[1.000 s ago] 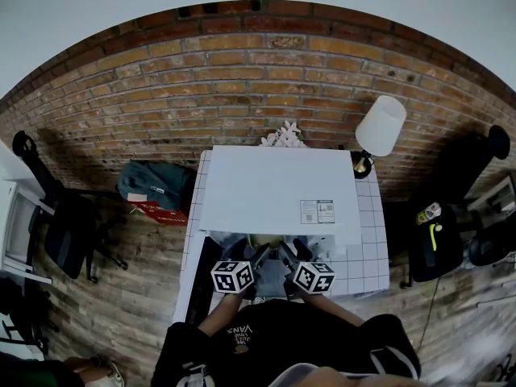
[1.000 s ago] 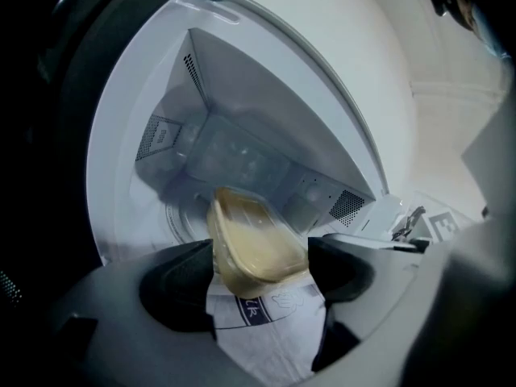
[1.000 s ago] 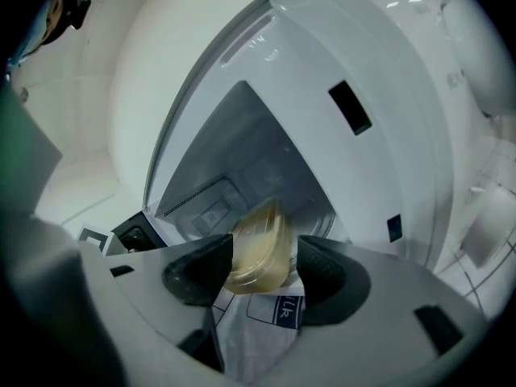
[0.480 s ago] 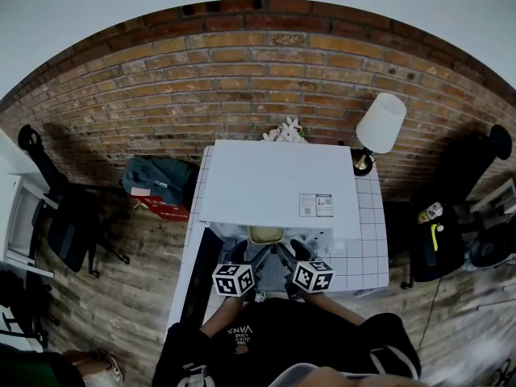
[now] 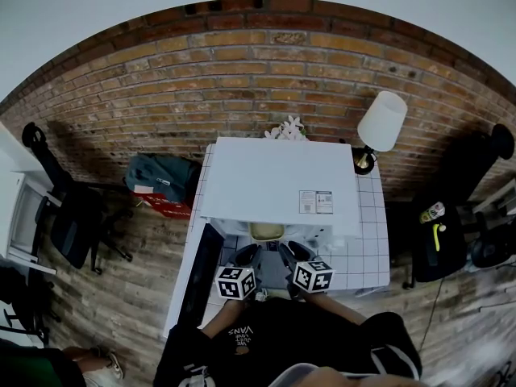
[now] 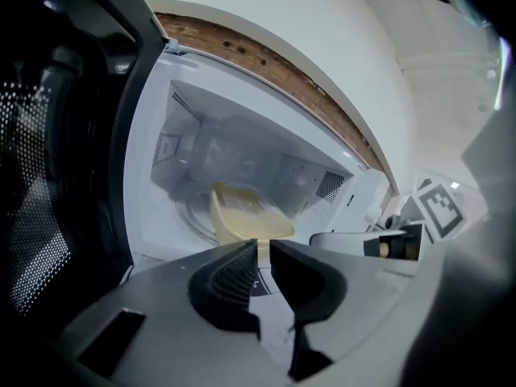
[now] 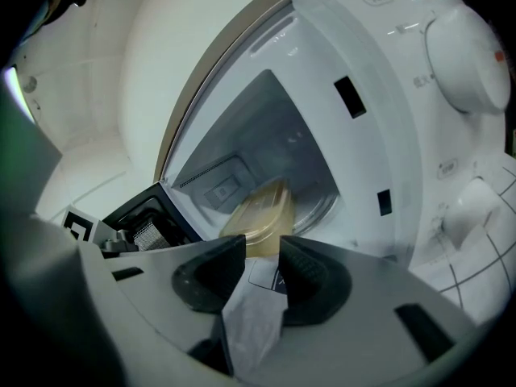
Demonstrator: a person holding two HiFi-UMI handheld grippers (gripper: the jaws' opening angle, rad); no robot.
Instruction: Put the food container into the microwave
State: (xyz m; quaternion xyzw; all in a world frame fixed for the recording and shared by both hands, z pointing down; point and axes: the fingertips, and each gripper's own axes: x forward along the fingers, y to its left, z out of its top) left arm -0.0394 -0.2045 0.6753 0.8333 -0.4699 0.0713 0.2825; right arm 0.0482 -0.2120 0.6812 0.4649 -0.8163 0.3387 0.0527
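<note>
Left gripper view shows your left tongs (image 6: 264, 246) nearest, and their jaws have just been closing. They now stand almost together with only a thin slit between them, and nothing sits in that slit. Right gripper view shows your right tongs (image 7: 263, 247), which have just been closing too. A clear gap remains between those jaws, and they hold nothing.

In the head view you carry both tongs side by side at the near edge of the white tiled tabletop (image 5: 367, 248), aimed into the open microwave (image 5: 278, 180). Its dark door (image 5: 197, 276) is swung out toward you on the left, just beside your left tongs.

Beyond the tips, apart from both tongs, the pale yellow food container (image 6: 246, 216) sits inside the white cavity on the glass turntable (image 6: 189, 216). It looks blurred in the right gripper view. A round control knob (image 7: 468, 55) sits on the panel to the right of the cavity.

Farther off, a white-shaded lamp (image 5: 380, 123) stands at the microwave's far right corner, against the brick wall (image 5: 258, 71).
</note>
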